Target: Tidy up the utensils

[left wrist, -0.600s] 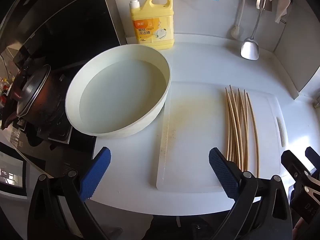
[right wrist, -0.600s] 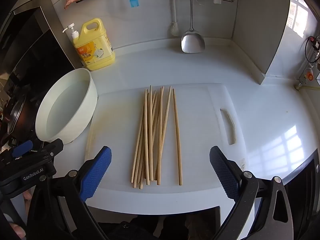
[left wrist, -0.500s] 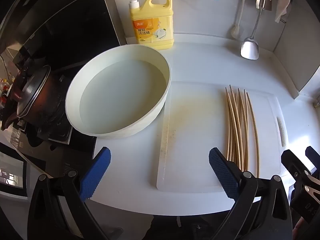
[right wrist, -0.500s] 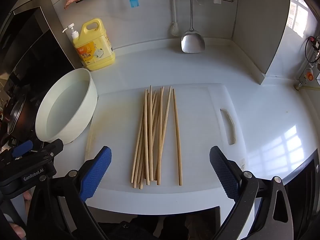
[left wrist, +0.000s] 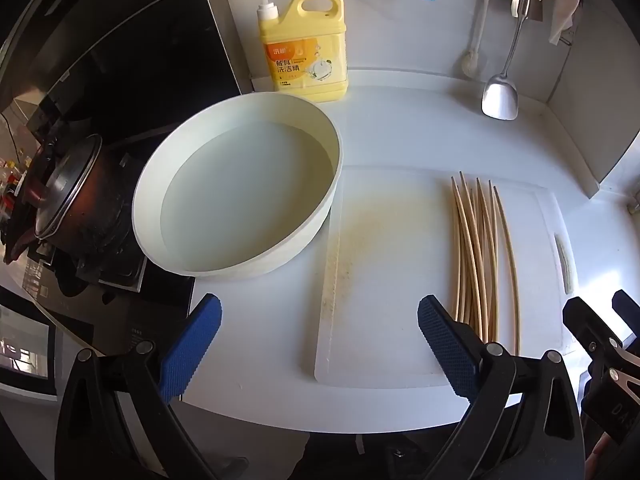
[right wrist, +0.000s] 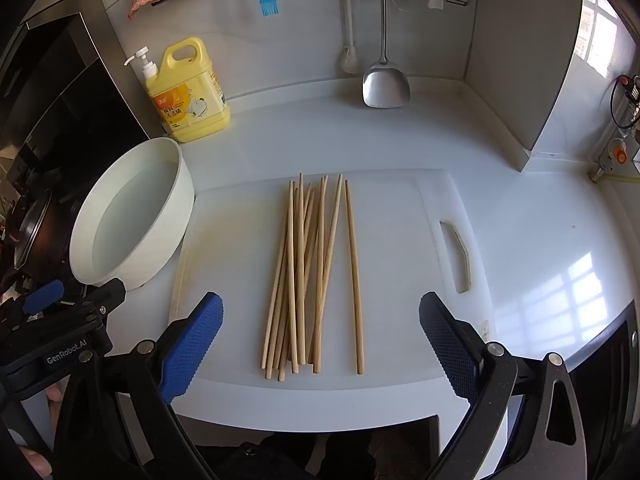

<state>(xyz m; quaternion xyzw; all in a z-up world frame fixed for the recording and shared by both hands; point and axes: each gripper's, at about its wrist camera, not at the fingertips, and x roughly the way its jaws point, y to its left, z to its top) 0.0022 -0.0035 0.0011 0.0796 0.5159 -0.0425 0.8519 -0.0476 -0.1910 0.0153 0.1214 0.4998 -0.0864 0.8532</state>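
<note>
Several wooden chopsticks [right wrist: 308, 272] lie in a loose bundle on a white cutting board [right wrist: 400, 248], pointing away from me; one lies a little apart on the right. They also show in the left wrist view [left wrist: 478, 256]. My right gripper [right wrist: 320, 340] is open and empty, hovering at the board's near edge with the bundle's near ends between its fingers. My left gripper [left wrist: 318, 344] is open and empty, over the board's left edge [left wrist: 332, 280], to the left of the chopsticks.
A white round basin [left wrist: 236, 192] holding water stands left of the board. A yellow detergent jug [left wrist: 304, 52] stands at the back wall. A metal spatula [right wrist: 384, 80] hangs at the back. A dark pot [left wrist: 68, 196] sits on the stove at far left.
</note>
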